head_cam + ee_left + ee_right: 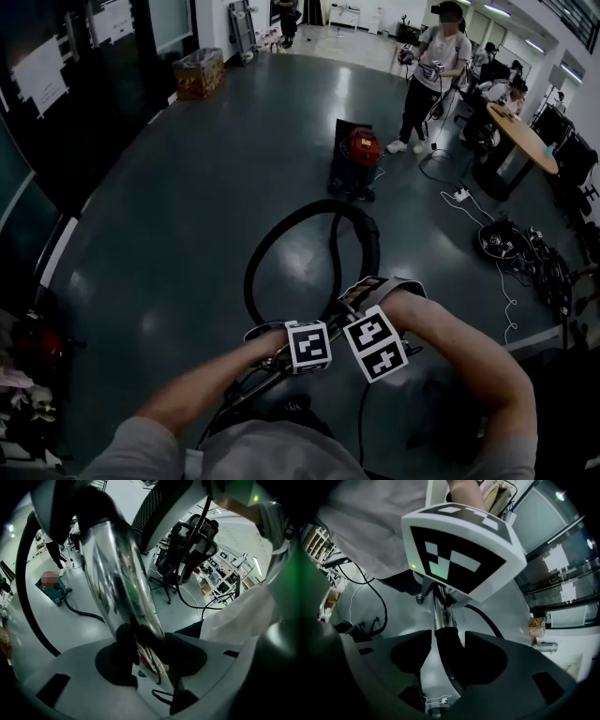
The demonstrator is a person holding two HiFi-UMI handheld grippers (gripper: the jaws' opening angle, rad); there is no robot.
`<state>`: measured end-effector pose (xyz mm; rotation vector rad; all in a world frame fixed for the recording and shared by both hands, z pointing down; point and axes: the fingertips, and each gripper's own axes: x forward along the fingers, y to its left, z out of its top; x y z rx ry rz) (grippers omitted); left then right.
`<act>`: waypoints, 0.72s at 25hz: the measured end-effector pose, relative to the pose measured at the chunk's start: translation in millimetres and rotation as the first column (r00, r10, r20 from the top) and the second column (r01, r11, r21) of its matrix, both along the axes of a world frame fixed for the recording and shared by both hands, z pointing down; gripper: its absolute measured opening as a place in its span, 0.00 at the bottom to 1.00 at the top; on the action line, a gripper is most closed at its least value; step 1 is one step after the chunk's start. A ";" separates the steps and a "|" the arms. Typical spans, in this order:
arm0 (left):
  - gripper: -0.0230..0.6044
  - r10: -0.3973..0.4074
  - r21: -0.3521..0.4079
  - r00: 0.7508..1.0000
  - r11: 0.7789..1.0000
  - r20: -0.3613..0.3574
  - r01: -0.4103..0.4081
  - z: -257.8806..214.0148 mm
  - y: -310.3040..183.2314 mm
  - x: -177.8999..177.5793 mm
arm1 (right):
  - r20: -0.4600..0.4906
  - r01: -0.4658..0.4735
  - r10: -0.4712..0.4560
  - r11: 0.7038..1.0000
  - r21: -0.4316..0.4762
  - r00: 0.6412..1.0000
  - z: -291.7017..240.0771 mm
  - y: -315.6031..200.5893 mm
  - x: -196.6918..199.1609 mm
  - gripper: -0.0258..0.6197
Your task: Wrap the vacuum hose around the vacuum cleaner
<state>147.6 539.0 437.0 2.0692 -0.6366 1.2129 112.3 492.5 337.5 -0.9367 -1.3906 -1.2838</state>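
The left gripper (140, 651) is clamped on the chrome wand (117, 569), whose long axis runs from lower centre to upper left. The right gripper (447, 648) grips the wand's black cuff (449, 641), with the tube pointing up-frame. In the head view, the vacuum hose (267, 246) arcs in 1 loop at centre. The red vacuum cleaner (360, 150) stands well apart, upper centre.

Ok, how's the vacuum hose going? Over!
Left gripper, right gripper: jaws shut on shiny metal wand. Black hose looped ahead, not round red vacuum cleaner. White cable on floor.
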 end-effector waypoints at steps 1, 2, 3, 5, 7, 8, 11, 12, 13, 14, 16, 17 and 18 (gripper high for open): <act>0.34 0.000 -0.006 1.000 1.000 0.005 0.000 1.7 0.1 0.2 | 0.003 0.023 -0.023 1.000 0.014 1.000 2.2 -1.7 1.5 0.39; 0.34 -0.002 -0.014 1.000 1.000 0.008 0.002 3.0 0.6 -0.5 | 0.009 0.047 -0.047 0.998 0.031 0.999 4.3 -3.8 2.4 0.39; 0.34 -0.004 -0.017 1.000 1.000 0.008 0.004 2.8 0.9 -1.9 | 0.018 0.072 -0.073 0.996 0.050 0.997 6.6 -6.1 2.4 0.39; 0.34 -0.012 -0.005 1.000 1.000 -0.019 0.012 -3.5 -0.4 -3.8 | 0.039 0.121 -0.125 0.989 0.089 0.991 12.1 -10.7 1.6 0.39; 0.34 -0.032 -0.001 0.995 0.999 -0.092 0.032 -10.3 -1.6 -1.7 | 0.053 0.133 -0.139 0.986 0.102 0.989 17.4 -15.6 -0.1 0.33; 0.34 -0.045 -0.004 0.990 0.999 -0.130 0.045 -13.5 -2.3 -2.2 | 0.056 0.125 -0.131 0.987 0.097 0.990 19.0 -17.9 -2.0 0.33; 0.34 -0.055 -0.004 0.980 0.998 -0.189 0.056 -16.8 -0.2 -14.3 | 0.049 0.084 -0.087 0.994 0.075 0.995 24.2 -18.0 -14.0 0.33; 0.34 -0.047 -0.003 0.980 0.999 -0.192 0.047 -14.2 2.4 -19.9 | 0.038 0.071 -0.074 0.995 0.072 0.997 27.4 -15.8 -19.1 0.33; 0.34 -0.038 -0.003 0.980 0.999 -0.194 0.038 -11.0 4.4 -25.2 | 0.025 0.059 -0.061 0.996 0.071 0.998 31.2 -14.2 -24.0 0.33; 0.34 -0.031 -0.004 0.980 1.000 -0.196 0.031 -7.7 5.0 -30.3 | 0.010 0.048 -0.049 0.996 0.075 0.999 35.4 -14.5 -28.7 0.33; 0.34 -0.022 -0.009 0.978 1.000 -0.206 0.020 -3.1 -0.3 -39.7 | -0.023 0.038 -0.036 0.995 0.096 0.999 44.2 -22.5 -37.0 0.33; 0.34 -0.017 -0.010 0.977 1.000 -0.215 0.015 -2.7 -6.2 -43.6 | -0.041 0.044 -0.040 0.992 0.114 0.998 49.0 -29.5 -40.7 0.33; 0.34 -0.011 -0.008 0.974 1.000 -0.226 0.009 -4.0 -13.8 -46.8 | -0.058 0.057 -0.050 0.990 0.131 0.997 54.1 -37.1 -44.2 0.33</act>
